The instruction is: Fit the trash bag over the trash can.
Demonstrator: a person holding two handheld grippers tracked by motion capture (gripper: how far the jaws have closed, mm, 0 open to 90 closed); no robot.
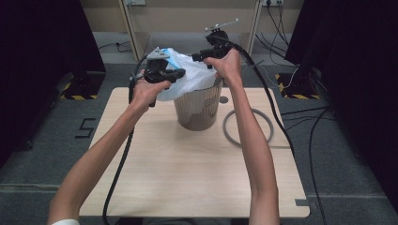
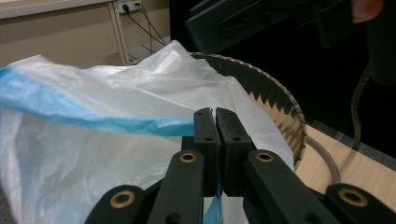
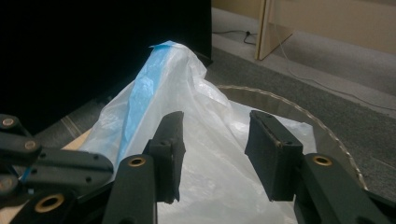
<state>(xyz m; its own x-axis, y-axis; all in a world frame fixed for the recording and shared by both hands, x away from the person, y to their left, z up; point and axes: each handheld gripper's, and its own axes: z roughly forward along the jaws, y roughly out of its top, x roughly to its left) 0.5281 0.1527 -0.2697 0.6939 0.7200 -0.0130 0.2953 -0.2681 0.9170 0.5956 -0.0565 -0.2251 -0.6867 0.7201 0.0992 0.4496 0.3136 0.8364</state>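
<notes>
A white plastic bag (image 1: pixel 187 75) with a blue edge drapes over the rim of a ribbed metal bin (image 1: pixel 199 105) that stands on the far half of a pale wooden table (image 1: pixel 187 178). The left gripper (image 1: pixel 176 74) sits at the bag's left side, its jaws pressed together on a fold of the film near the blue strip, as the left gripper view makes plain. The right gripper (image 1: pixel 196 57) hovers at the bag's upper right, above the bin's mouth; in its own view the jaws stand spread, with the bag between and beyond them, not pinched. A grey ring (image 1: pixel 248 127) lies flat on the table just right of the bin. Grey carpet surrounds the table, dark curtains hang on both sides, and cables run across the floor toward a pale wall behind. Both bare forearms reach forward from the bottom edge, hands raised to bin height, the right arm nearly straight, the left angled inward.
</notes>
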